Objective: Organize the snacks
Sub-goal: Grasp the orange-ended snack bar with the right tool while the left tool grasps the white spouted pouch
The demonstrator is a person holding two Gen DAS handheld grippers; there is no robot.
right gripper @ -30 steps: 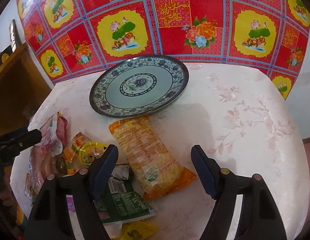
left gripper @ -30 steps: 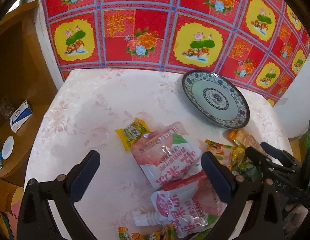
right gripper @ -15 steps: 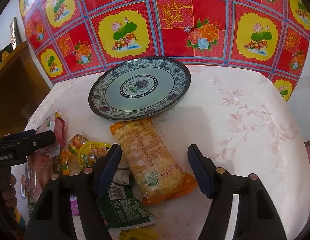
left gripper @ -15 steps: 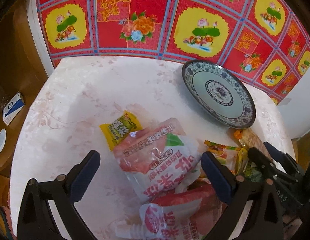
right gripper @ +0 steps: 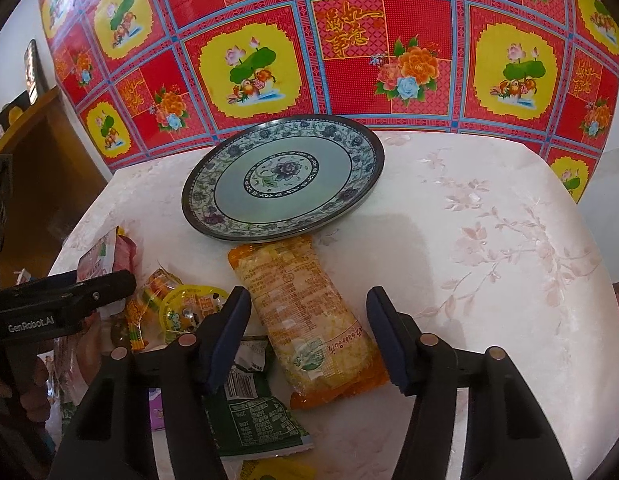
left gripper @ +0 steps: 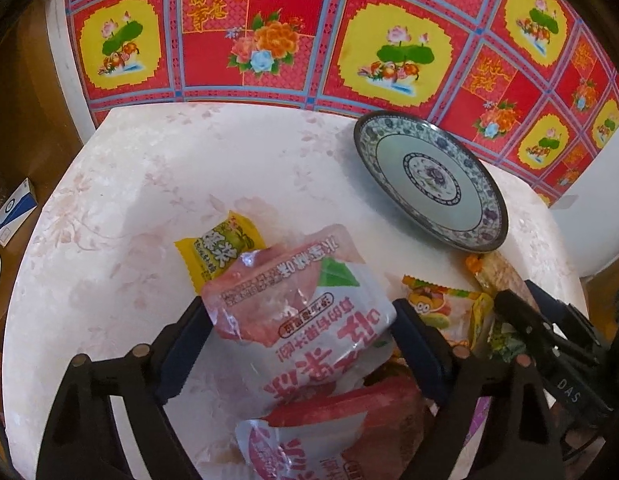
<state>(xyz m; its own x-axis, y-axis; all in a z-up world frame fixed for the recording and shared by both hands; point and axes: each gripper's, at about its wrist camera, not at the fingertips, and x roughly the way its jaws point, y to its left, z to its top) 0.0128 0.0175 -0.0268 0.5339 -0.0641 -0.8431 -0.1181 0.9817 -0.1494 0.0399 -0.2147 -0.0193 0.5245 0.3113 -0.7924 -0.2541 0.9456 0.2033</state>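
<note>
My left gripper (left gripper: 301,344) has its jaws on both sides of a pink-and-white drink pouch (left gripper: 301,312), which looks raised off the table, over a second pink pouch (left gripper: 333,432). A yellow snack packet (left gripper: 217,248) lies behind it. My right gripper (right gripper: 307,334) is open, its fingers straddling a long orange snack bag (right gripper: 305,320) that lies on the table. A blue-patterned plate (left gripper: 429,180) stands empty at the back; it also shows in the right wrist view (right gripper: 283,178).
A pile of small snacks lies between the grippers: a yellow jelly cup (right gripper: 185,308), a dark green packet (right gripper: 253,412), colourful candy packets (left gripper: 441,312). The round table (left gripper: 189,160) has a pale floral cloth. A red patterned cloth (right gripper: 349,40) hangs behind. A wooden cabinet (left gripper: 21,120) stands left.
My left gripper has moved forward and closed from wide open onto the pink-and-white pouch. My right gripper has narrowed around the orange bag and moved slightly forward.
</note>
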